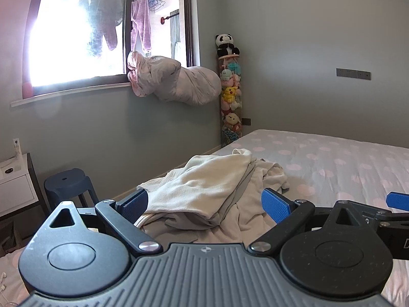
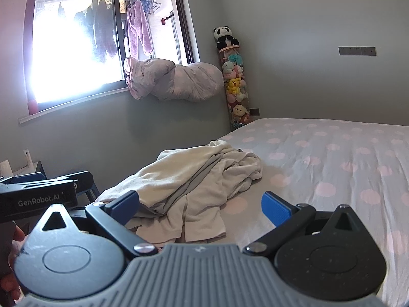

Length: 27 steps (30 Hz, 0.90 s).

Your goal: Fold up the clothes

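Nothing folded yet: rumpled cream fleece garment heap lay loose on grey pink-dotted bedsheet. Left gripper and right gripper both spread wide, holding nothing.

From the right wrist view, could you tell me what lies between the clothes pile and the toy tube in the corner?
Only bare polka-dot sheet lies between the clothes pile and the toy tube; the left wrist view shows the same.
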Each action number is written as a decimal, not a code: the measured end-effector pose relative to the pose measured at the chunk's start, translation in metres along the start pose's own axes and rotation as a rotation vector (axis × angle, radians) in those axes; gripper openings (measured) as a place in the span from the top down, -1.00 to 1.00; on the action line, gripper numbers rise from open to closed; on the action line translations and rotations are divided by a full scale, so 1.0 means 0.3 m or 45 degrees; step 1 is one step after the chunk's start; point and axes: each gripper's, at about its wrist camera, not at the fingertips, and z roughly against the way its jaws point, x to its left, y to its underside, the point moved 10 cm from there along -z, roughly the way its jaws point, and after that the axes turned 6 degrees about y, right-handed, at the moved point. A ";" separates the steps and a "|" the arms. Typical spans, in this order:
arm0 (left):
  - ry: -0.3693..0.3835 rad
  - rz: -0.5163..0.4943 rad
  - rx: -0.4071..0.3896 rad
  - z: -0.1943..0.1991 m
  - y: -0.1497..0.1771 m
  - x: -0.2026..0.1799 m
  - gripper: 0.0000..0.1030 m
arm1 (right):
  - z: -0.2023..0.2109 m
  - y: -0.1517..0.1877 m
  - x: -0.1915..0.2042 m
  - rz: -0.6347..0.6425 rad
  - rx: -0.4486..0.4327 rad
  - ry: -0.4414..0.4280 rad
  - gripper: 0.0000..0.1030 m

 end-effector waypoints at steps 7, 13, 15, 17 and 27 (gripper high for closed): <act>0.001 0.000 0.018 -0.005 0.005 -0.002 -0.88 | 0.001 -0.003 0.016 0.065 -0.015 0.030 -0.99; 0.027 -0.010 0.053 -0.015 0.015 -0.009 -0.88 | -0.004 0.000 0.036 0.083 -0.015 0.017 -0.99; 0.037 -0.005 0.070 -0.020 0.021 -0.007 -0.88 | -0.012 -0.001 0.037 0.063 0.001 -0.005 -0.99; 0.044 0.012 0.093 -0.030 0.030 0.000 -0.88 | -0.021 0.000 0.036 0.030 0.017 -0.021 -0.99; 0.022 0.083 0.211 -0.113 0.067 0.057 -0.89 | -0.119 0.012 0.058 0.053 0.092 -0.061 -0.99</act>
